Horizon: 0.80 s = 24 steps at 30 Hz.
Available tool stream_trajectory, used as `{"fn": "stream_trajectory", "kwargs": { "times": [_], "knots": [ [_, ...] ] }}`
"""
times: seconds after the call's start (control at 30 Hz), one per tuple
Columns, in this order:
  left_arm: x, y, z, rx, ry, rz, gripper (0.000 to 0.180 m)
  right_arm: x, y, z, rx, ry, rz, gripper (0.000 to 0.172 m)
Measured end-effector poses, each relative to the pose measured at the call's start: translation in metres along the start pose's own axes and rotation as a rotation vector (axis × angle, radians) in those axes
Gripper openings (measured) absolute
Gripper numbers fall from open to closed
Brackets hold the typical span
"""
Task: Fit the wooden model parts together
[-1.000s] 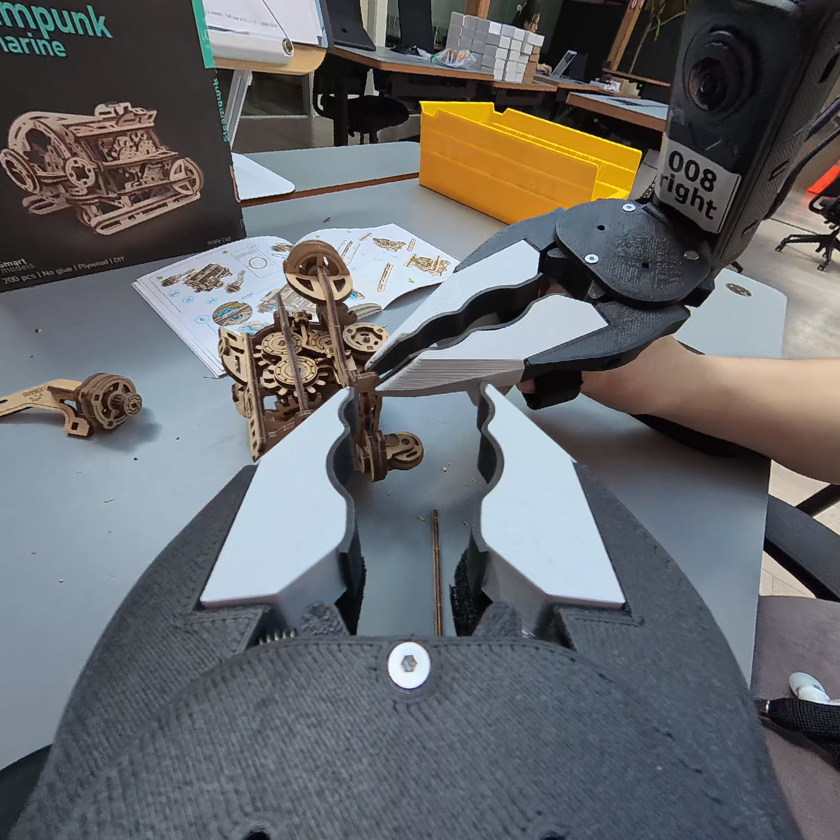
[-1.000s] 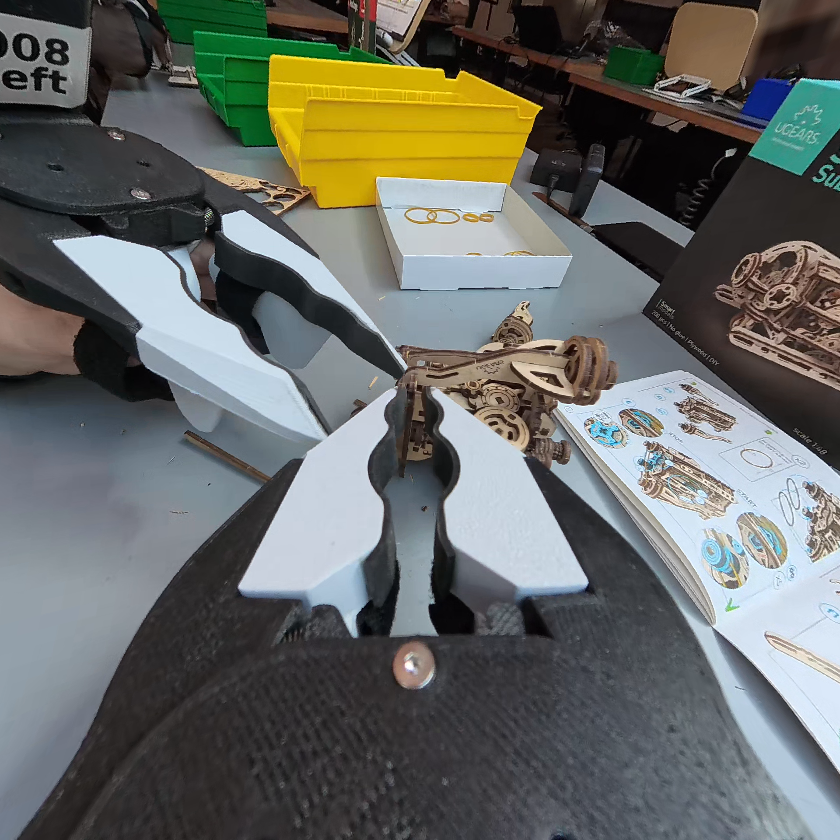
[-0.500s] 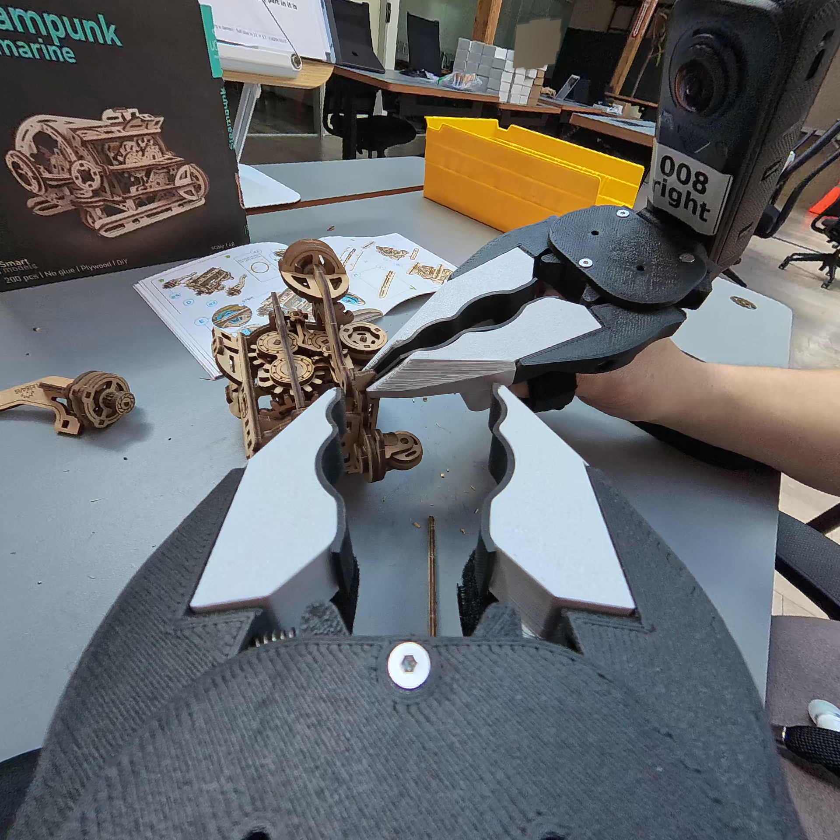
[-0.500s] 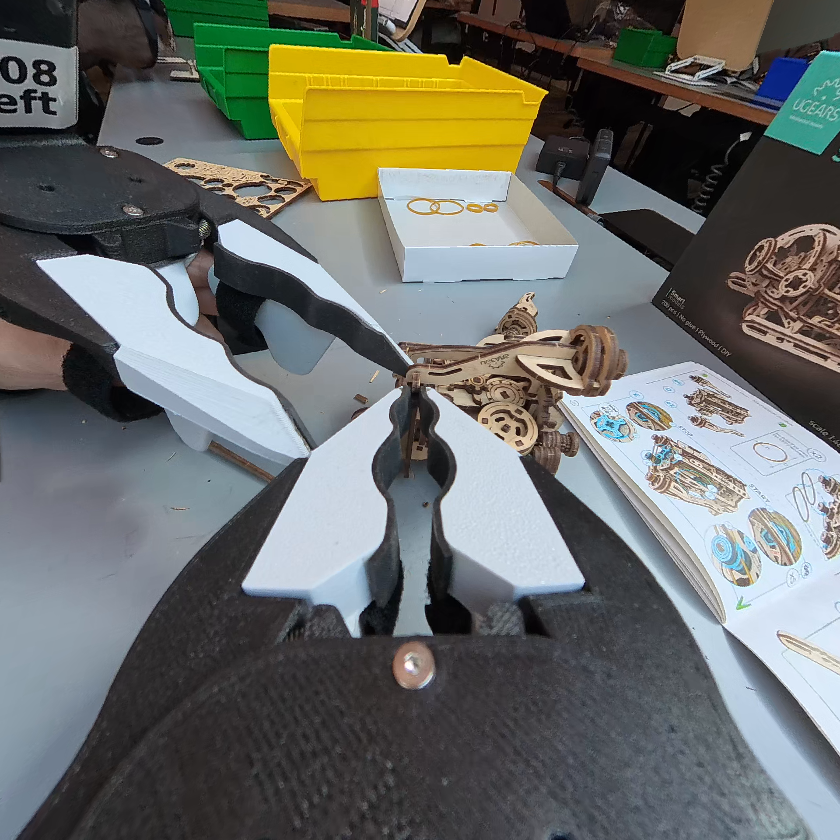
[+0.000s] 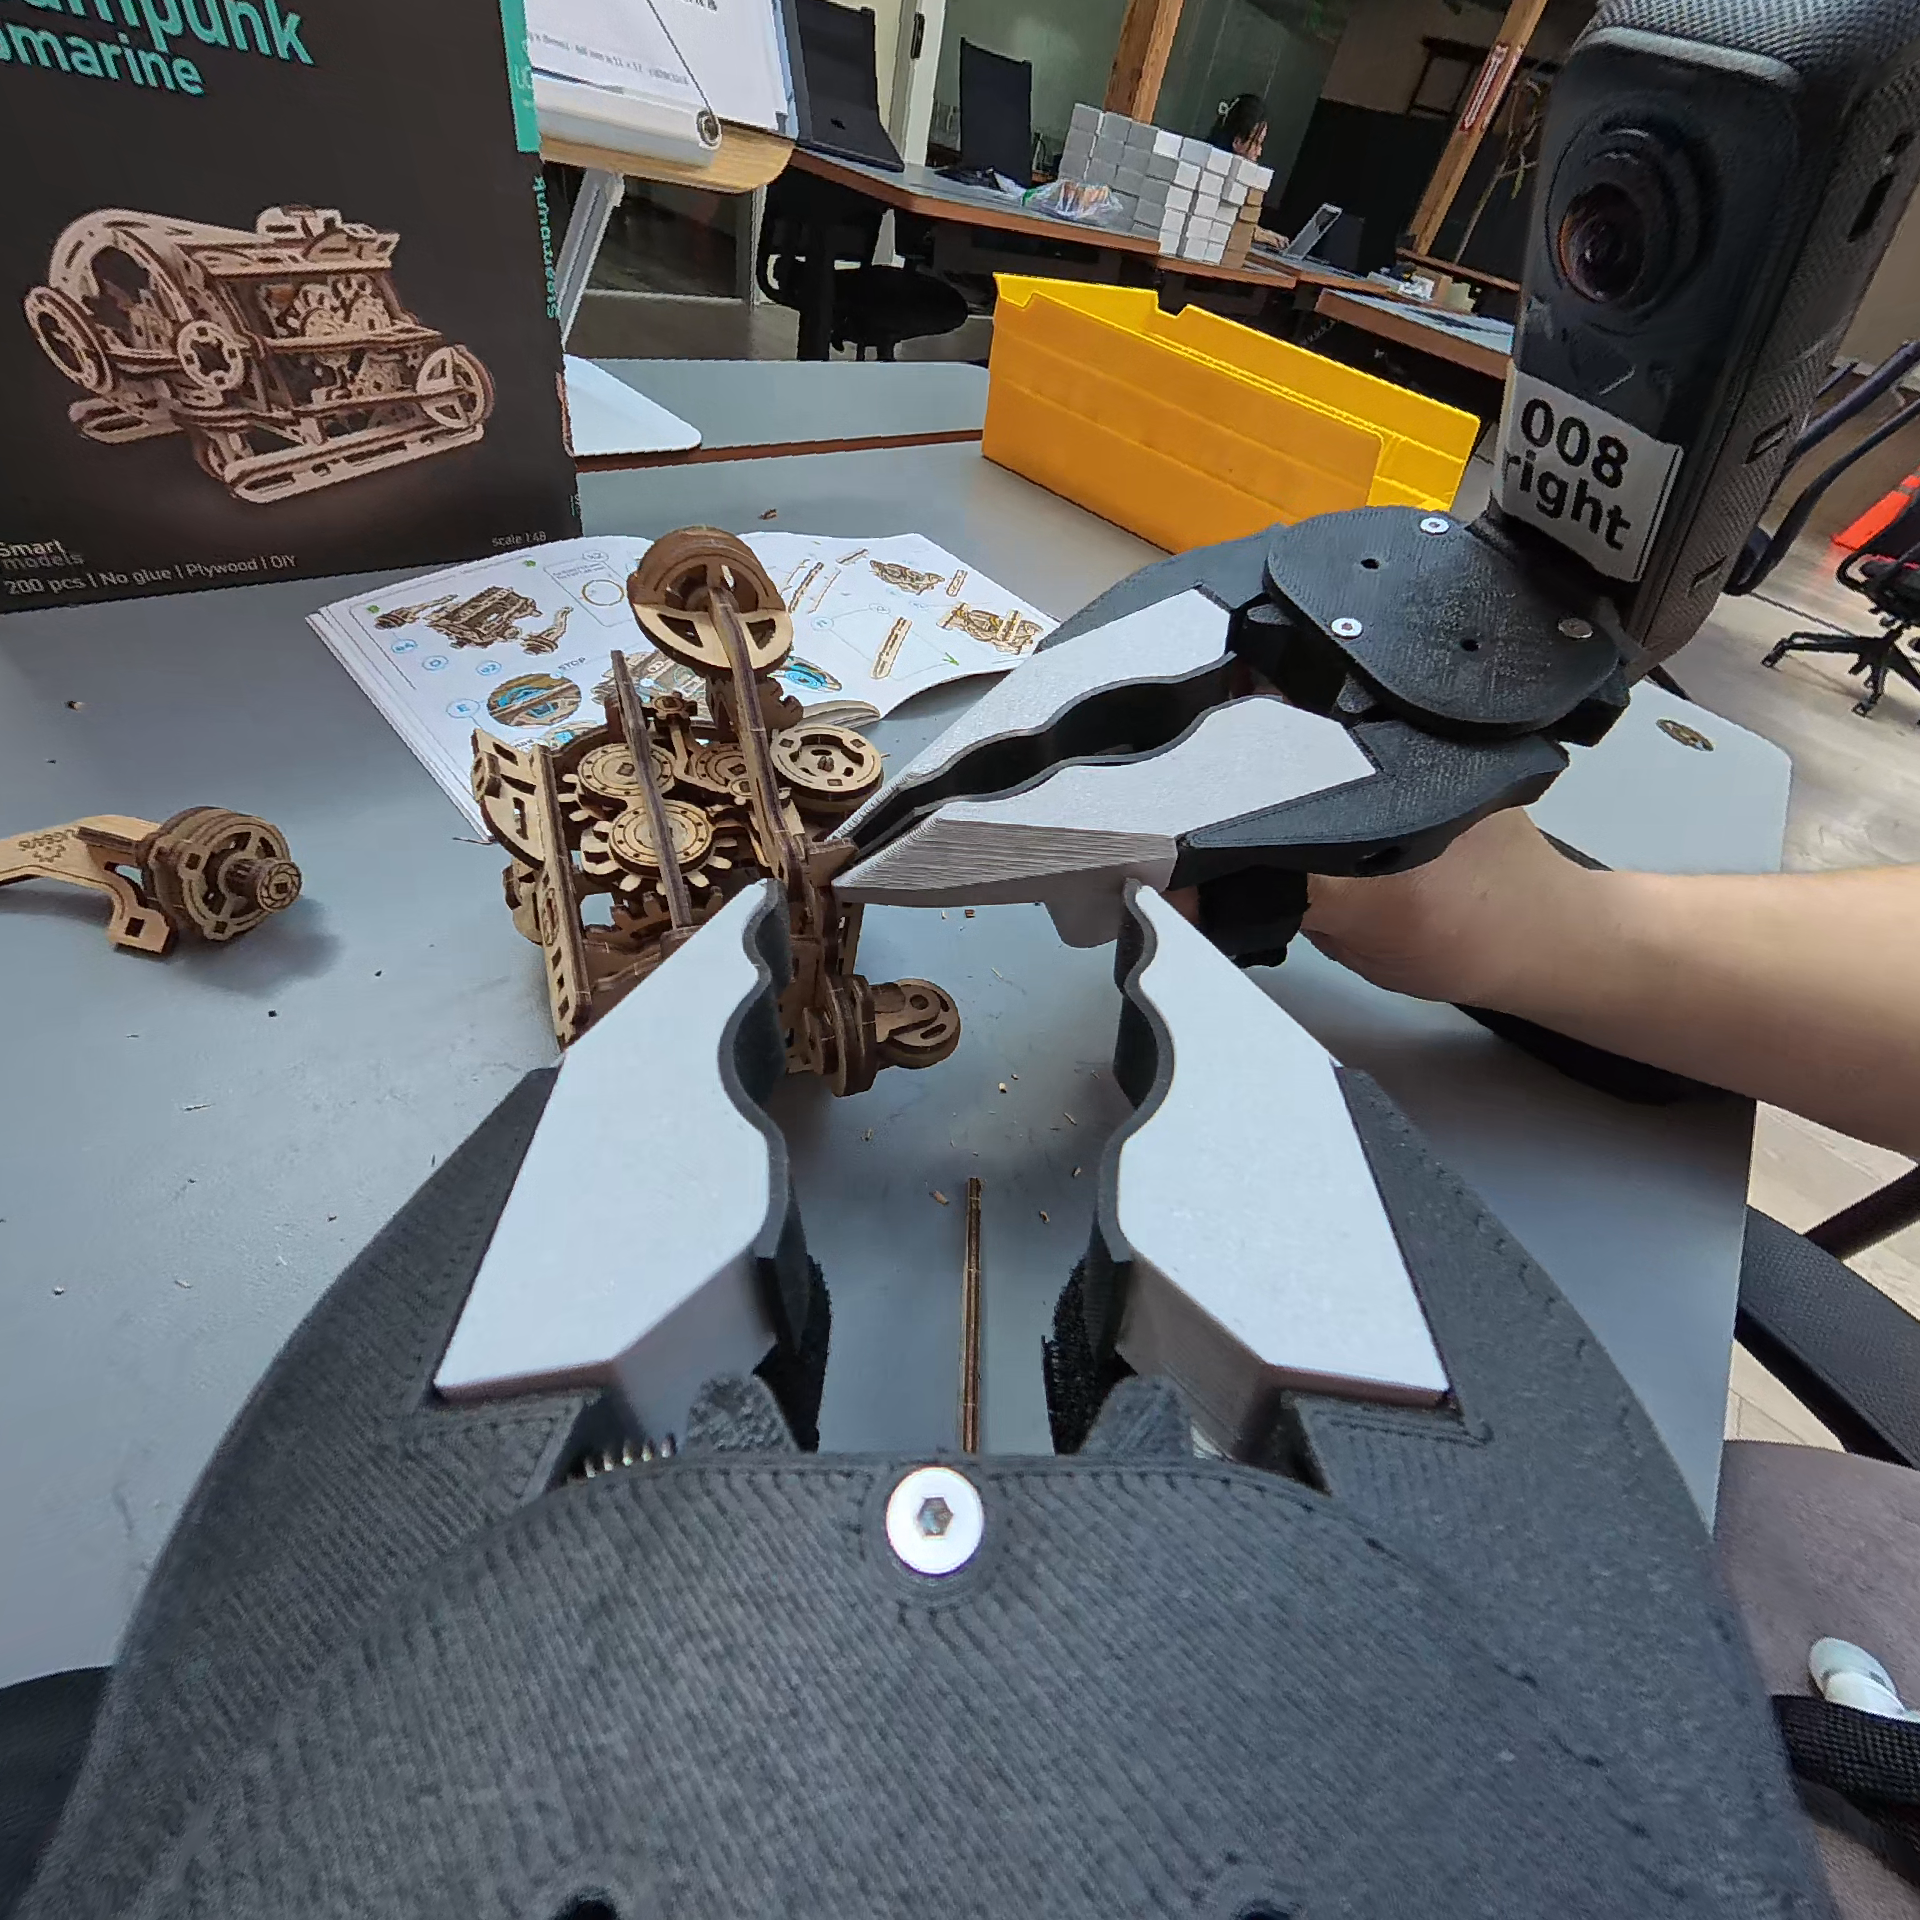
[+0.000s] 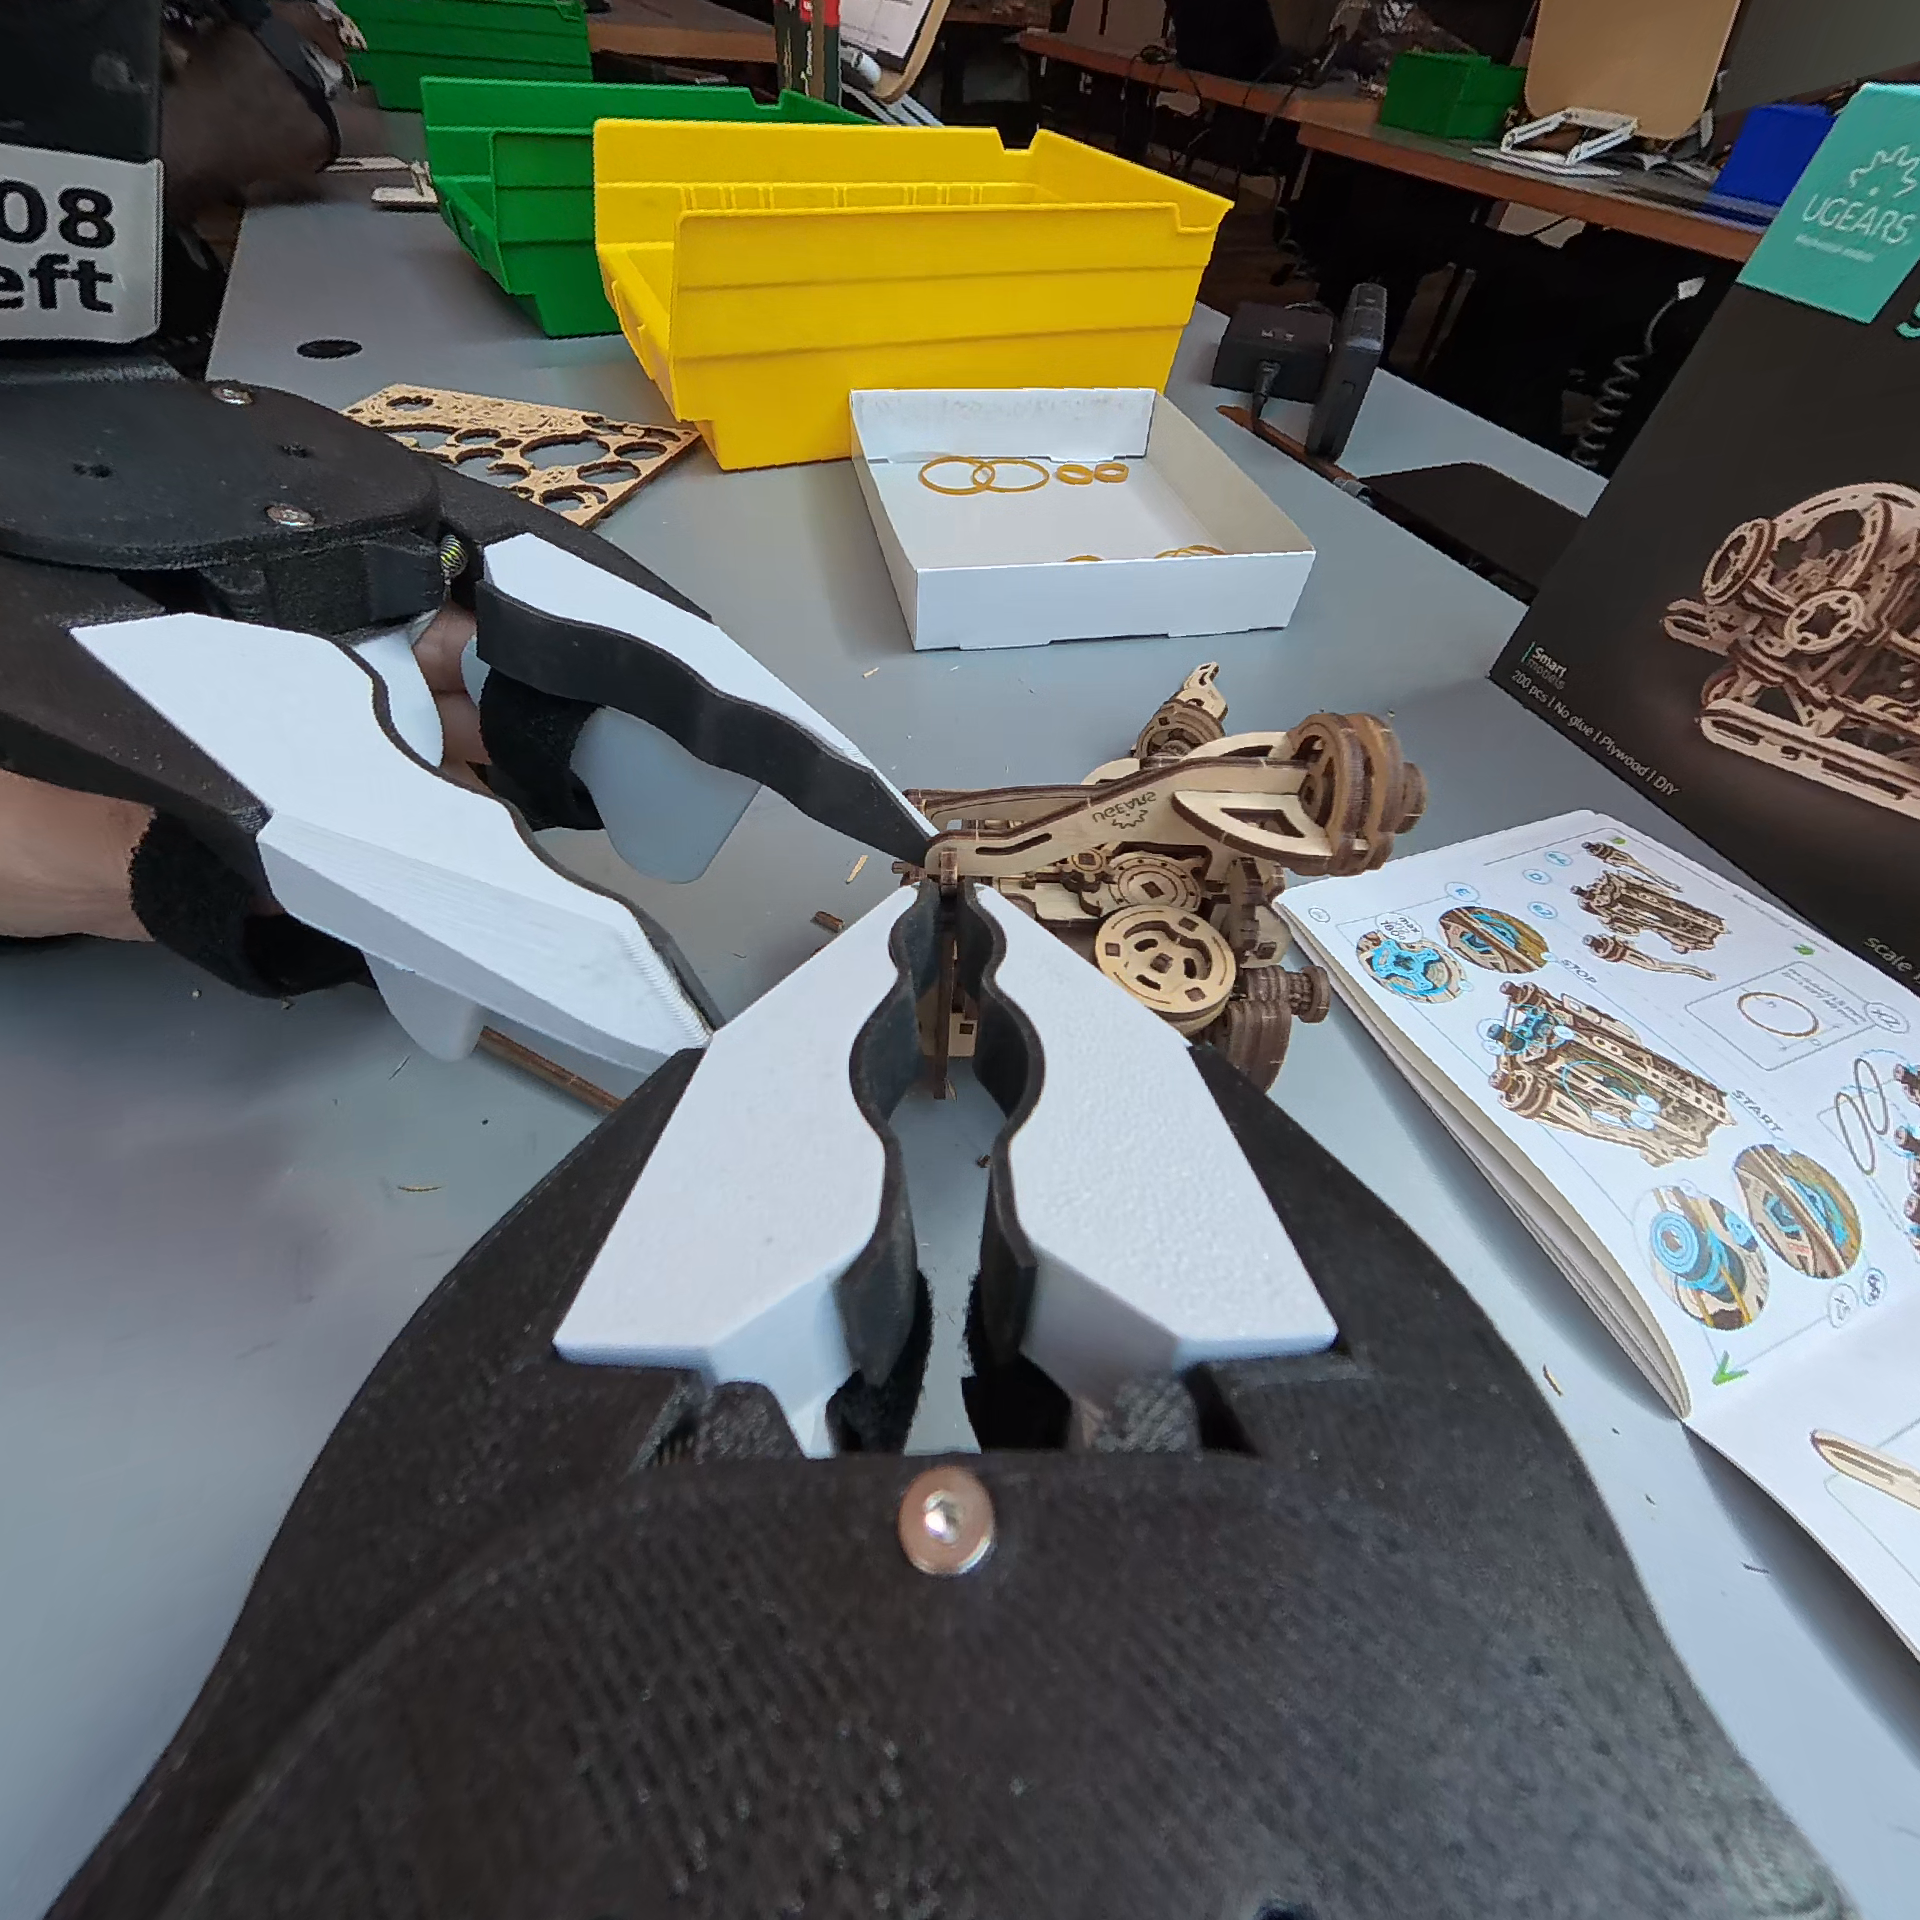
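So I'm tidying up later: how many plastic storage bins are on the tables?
3: one yellow bin behind the white tray, two green bins stacked further back left. More may be hidden.

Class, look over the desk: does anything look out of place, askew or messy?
Yes. A thin wooden rod lies loose on the table, apart from the model, under the open left gripper. Small wood chips are scattered around it. A separate wheel piece lies off to one side.

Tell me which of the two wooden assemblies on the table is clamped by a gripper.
The big gear assembly by the instruction booklet; the right gripper pinches its edge plate. The small one lies alone, untouched.
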<state>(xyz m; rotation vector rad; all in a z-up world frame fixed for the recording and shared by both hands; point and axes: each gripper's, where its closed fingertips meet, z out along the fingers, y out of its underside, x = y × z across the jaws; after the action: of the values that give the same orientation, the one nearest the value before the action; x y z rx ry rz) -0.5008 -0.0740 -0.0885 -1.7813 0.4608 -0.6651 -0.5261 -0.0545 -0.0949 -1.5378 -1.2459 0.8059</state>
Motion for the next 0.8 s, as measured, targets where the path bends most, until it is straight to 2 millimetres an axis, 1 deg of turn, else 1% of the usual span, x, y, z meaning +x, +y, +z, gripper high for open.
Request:
{"fn": "stream_trajectory", "kwargs": {
  "times": [0.47,0.6,0.8],
  "knots": [
    [0.0016,-0.0008,0.003,-0.008,-0.005,0.006,0.06,0.0016,0.0014,-0.002,0.007,-0.004,0.033,0.002],
    [0.0016,-0.0002,0.0018,-0.009,0.002,0.033,0.06,0.0007,0.0009,-0.002,0.007,0.005,0.002,0.002],
    [0.0002,-0.001,0.0008,0.007,0.015,0.003,0.054,0.0005,0.0012,-0.0034,0.02,0.0,0.001,0.002]
  ]
}}
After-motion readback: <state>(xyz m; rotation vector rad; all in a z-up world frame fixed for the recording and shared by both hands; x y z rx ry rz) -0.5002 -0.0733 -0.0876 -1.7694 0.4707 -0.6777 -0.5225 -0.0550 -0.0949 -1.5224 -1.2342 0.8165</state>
